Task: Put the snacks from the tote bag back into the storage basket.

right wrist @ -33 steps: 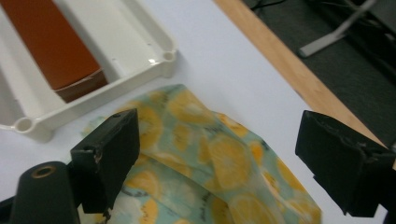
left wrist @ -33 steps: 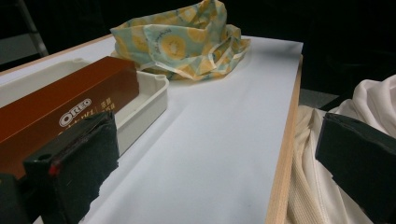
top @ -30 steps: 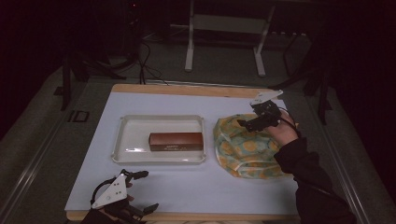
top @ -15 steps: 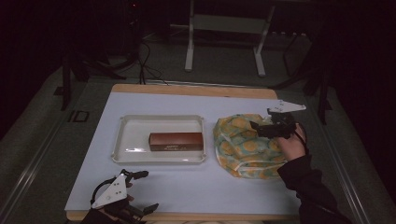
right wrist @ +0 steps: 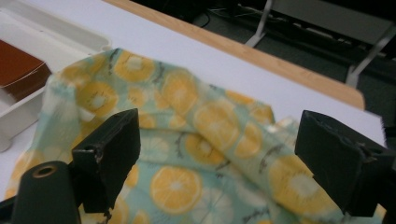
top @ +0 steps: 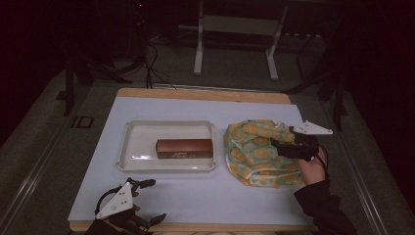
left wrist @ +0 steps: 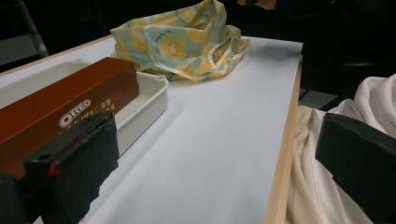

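Note:
A crumpled cloth (top: 254, 152) printed with yellow lemon slices lies on the right half of the white table. My right gripper (top: 278, 147) hovers open over the cloth's right edge, pointing left. In the right gripper view its jaws stand wide apart above the cloth (right wrist: 205, 126), with nothing between them. A brown Oreo box (top: 184, 148) lies flat in a white tray (top: 142, 142) at the table's middle. My left gripper (top: 152, 199) rests open at the front left corner. In the left gripper view it (left wrist: 210, 154) faces the box (left wrist: 60, 112) and the cloth (left wrist: 182, 37).
The table's wooden front edge (left wrist: 282, 149) runs close to my left gripper, with a white garment (left wrist: 308, 186) beyond it. Bare white tabletop (top: 205, 191) lies between the tray and the front edge. Metal stand legs (top: 198, 54) stand on the floor behind the table.
My right gripper has drifted from the cloth's far side to its right edge, nearer the person. The left gripper, box and tray have not moved.

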Tool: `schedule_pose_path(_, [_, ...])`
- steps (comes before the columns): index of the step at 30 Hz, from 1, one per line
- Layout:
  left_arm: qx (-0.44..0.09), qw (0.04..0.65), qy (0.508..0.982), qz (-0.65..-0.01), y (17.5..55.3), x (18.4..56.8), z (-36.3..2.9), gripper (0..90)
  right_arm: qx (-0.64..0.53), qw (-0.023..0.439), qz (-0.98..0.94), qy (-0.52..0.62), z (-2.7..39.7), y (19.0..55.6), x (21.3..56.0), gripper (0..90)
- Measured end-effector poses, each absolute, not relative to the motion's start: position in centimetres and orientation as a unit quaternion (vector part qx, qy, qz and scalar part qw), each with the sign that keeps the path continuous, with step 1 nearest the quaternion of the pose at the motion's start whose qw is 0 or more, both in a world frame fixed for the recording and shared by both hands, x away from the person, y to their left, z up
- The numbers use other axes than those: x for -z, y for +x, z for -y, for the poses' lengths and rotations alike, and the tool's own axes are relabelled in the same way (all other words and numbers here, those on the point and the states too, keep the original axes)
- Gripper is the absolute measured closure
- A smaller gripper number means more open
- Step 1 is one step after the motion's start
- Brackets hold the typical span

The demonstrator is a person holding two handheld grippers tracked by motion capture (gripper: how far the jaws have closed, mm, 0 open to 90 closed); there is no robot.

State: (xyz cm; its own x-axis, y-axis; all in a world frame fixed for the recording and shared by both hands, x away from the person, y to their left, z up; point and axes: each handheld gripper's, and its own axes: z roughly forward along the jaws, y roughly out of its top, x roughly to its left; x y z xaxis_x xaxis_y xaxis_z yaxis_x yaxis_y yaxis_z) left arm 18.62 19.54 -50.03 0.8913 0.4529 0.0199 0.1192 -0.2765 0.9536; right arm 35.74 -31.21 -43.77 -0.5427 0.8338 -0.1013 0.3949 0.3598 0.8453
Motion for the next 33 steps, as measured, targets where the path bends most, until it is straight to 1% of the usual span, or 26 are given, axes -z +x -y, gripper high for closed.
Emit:
schedule_pose_path(6, [-0.144,0.574,0.786,-0.179,18.6,50.0,-19.5,0.0,-0.416,0.284,-0.767,0.397,32.1,33.8,44.6,14.1])
schedule_pose_path(13, [-0.145,0.566,0.791,-0.181,18.6,50.1,-19.5,0.0,-0.408,0.296,-0.763,0.405,32.6,32.7,45.4,14.1])
schedule_pose_path(18, [-0.144,0.564,0.793,-0.180,18.6,50.1,-19.4,0.0,-0.416,0.294,-0.756,0.412,33.0,32.0,46.2,14.1])
schedule_pose_path(26, [-0.144,0.566,0.791,-0.179,18.5,50.1,-19.5,0.0,-0.412,0.296,-0.759,0.407,33.0,32.2,46.6,14.1])
schedule_pose_path(31, [-0.144,0.565,0.792,-0.178,18.5,50.1,-19.5,0.0,-0.415,0.290,-0.759,0.410,33.1,32.3,46.8,14.1])
schedule_pose_path(33, [-0.145,0.566,0.792,-0.179,18.4,50.1,-19.5,0.0,-0.418,0.295,-0.755,0.410,33.1,32.1,46.7,14.1])
